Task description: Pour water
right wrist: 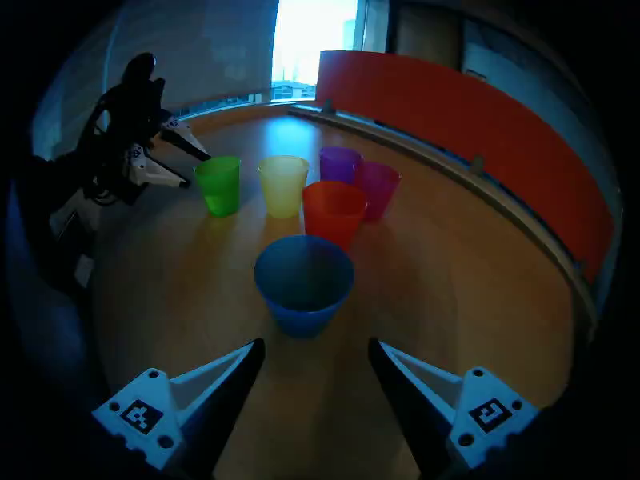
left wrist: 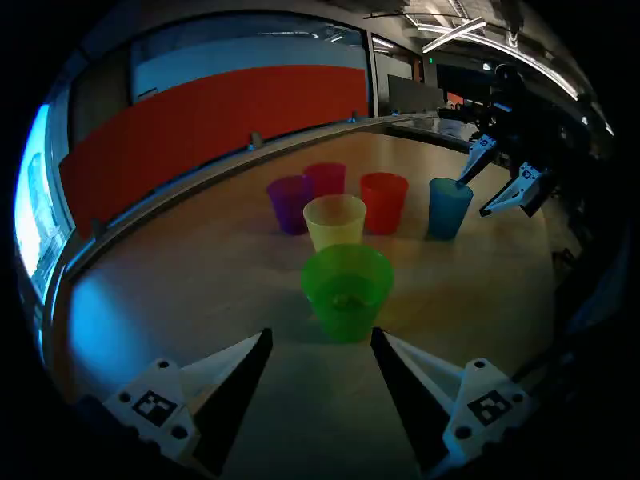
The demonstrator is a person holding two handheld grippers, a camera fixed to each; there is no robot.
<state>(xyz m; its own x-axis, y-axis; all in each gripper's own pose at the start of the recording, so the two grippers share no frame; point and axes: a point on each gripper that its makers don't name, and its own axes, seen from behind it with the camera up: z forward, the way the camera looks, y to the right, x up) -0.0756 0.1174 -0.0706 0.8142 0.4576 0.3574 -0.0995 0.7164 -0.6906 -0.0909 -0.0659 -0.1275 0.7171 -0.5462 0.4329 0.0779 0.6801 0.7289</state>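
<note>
Left gripper (left wrist: 321,334): held level and low over the pale wooden table (left wrist: 200,272), fingers spread and empty. A translucent green plastic cup (left wrist: 346,292) stands upright just ahead of its tips, untouched.

Right gripper (right wrist: 316,342): same pose, released, facing an upright blue plastic cup (right wrist: 304,284).

Yellow cup (left wrist: 334,222), red cup (left wrist: 383,202), purple cup (left wrist: 288,204) and magenta cup (left wrist: 326,178) cluster between.

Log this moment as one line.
left gripper: open, facing green cup | right gripper: open, facing blue cup | both cups: upright on table | grasp: none yet | pour: not started
</note>
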